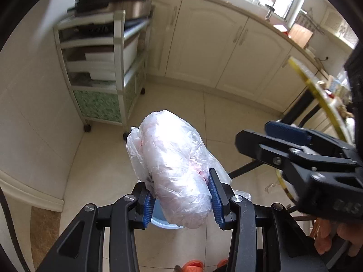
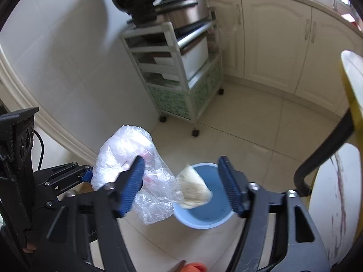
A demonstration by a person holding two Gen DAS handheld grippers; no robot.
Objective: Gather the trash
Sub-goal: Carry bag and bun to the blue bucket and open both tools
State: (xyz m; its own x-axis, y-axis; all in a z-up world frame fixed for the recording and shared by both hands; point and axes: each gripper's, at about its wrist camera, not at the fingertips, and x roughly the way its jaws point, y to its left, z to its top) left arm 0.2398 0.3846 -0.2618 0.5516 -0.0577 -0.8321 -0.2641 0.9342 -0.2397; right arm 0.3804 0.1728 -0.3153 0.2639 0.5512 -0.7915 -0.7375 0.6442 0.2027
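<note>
- Left gripper (image 1: pixel 181 198), lower centre of the left wrist view: blue pads pinching a crumpled clear plastic bag (image 1: pixel 174 167), with pink showing through the film; bag bulging up and away past the fingertips.
- Right gripper (image 2: pixel 183 185), lower centre of the right wrist view: spread wide, pads touching nothing.
- Between those spread fingers, a pale, blurred wad of paper (image 2: pixel 195 188), apart from both pads, seen over the mouth of a light blue bin (image 2: pixel 204 223); cannot tell whether touching the bin.
- Same plastic bag (image 2: pixel 127 151) at left centre of the right wrist view, held by the left gripper (image 2: pixel 88 174), lower edge hanging beside the bin's rim.
- In the left wrist view, only a sliver of the blue bin (image 1: pixel 158 223) visible under the bag and between the fingers.
- Right gripper (image 1: pixel 256 136) also at the right edge of the left wrist view, with fingers of a hand (image 1: pixel 333 238) under its body.
- Orange slippers (image 1: pixel 195 265) at the bottom edge, on a cream tiled floor (image 1: pixel 226 117).
- Edge of a yellow-rimmed table (image 1: pixel 304 83) at the right, with a black leg.
- Farther back, upper left: white wheeled cart (image 1: pixel 118 68) with shelves, a steel pot (image 1: pixel 133 2) on top.
- Farthest, across the top: cream cabinets (image 1: pixel 204 40) under a counter.
</note>
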